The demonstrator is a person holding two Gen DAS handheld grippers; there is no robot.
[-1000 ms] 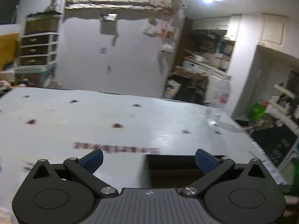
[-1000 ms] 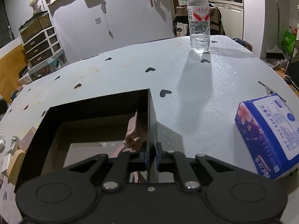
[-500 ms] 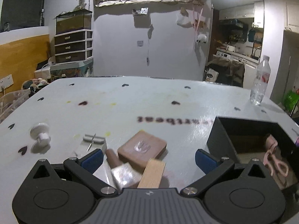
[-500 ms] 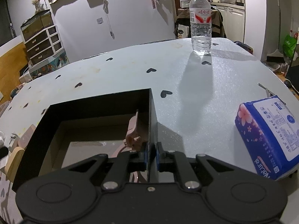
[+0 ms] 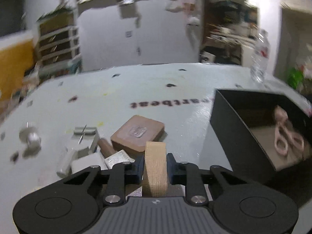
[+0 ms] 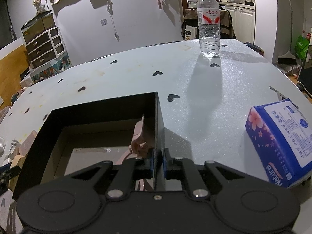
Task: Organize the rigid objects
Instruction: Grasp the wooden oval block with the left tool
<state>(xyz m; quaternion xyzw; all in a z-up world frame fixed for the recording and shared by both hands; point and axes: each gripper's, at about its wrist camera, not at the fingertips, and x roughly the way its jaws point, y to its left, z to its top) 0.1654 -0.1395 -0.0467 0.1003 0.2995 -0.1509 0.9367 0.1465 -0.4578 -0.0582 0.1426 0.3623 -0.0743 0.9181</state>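
Note:
My left gripper (image 5: 155, 162) is closing its jaws on a beige wooden block (image 5: 155, 175); the blue pads press its two sides. Just beyond it lie a brown square case (image 5: 138, 132), a brown tube (image 5: 107, 148), a silver clip (image 5: 84, 131) and a white knob (image 5: 31, 138). To the right stands an open black box (image 5: 230, 128) with pink scissors (image 5: 284, 136) inside. My right gripper (image 6: 158, 161) is shut on the box's (image 6: 97, 105) right wall, with the scissors (image 6: 139, 134) leaning just inside that wall.
A water bottle (image 6: 208, 23) stands at the far side of the pale table (image 6: 195, 97). A blue tissue pack (image 6: 280, 140) lies near the right edge. White small items (image 5: 85, 161) sit left of the block. Drawers and clutter line the room's left side.
The left gripper swung from the bare table to the pile, sank onto the beige block, and its jaws went from wide open to pressing on it. The right gripper and box stayed put.

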